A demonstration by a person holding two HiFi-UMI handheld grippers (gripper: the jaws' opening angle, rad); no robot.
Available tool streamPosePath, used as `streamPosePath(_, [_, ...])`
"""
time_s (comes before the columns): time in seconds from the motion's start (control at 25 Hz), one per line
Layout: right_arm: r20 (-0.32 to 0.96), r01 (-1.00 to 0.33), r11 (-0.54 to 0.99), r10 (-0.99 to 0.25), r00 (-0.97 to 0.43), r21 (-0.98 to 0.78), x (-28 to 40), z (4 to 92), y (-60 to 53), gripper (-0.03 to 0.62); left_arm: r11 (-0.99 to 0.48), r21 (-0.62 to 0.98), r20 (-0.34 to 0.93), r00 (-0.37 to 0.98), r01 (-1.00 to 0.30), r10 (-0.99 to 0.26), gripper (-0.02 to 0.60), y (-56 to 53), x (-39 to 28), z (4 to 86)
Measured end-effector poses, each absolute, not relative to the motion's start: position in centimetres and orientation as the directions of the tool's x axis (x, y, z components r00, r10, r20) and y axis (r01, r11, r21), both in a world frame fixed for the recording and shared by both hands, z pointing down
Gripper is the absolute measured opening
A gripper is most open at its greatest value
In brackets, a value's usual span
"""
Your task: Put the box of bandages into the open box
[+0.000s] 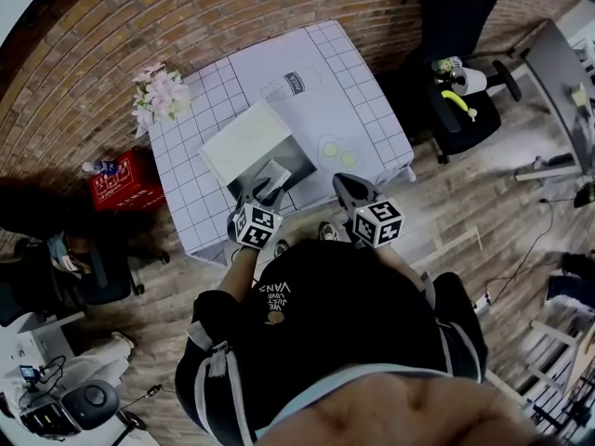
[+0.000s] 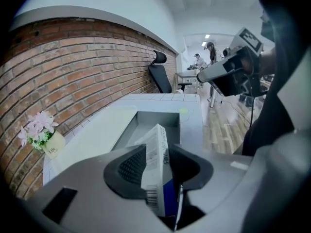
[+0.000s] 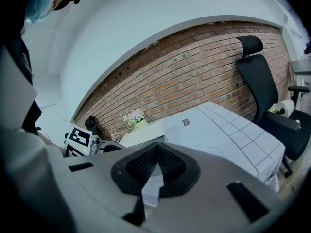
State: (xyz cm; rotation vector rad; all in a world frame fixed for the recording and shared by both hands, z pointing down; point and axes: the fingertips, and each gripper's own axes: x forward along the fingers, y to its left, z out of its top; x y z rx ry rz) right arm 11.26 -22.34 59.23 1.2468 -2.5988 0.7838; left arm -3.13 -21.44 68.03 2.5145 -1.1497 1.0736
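Between the left gripper's two ribbed black pads, one box of bandages is clamped edge-on. It is white card with a blue face, and its lower end is cut off by the jaw body. It hangs over the near end of one open box, grey inside, on a grid-print table. Right gripper: pads together, nothing between; beyond it, one black chair.

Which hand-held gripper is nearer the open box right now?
Left. The left hand-held gripper holds the box of bandages right at the near edge of the open box; the right hand-held gripper, shut and empty, sits apart, off to its right.
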Motion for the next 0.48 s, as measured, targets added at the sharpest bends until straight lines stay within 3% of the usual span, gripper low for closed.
streamPosePath(0.48, [0.364, -0.809, 0.461, -0.729, -0.580, -0.365, 10.9, 58.8, -21.0, -0.006, -0.746, -0.167, 0.661, 0.488, -0.645, -0.570, 0.137, -22.8, -3.7, 67.7])
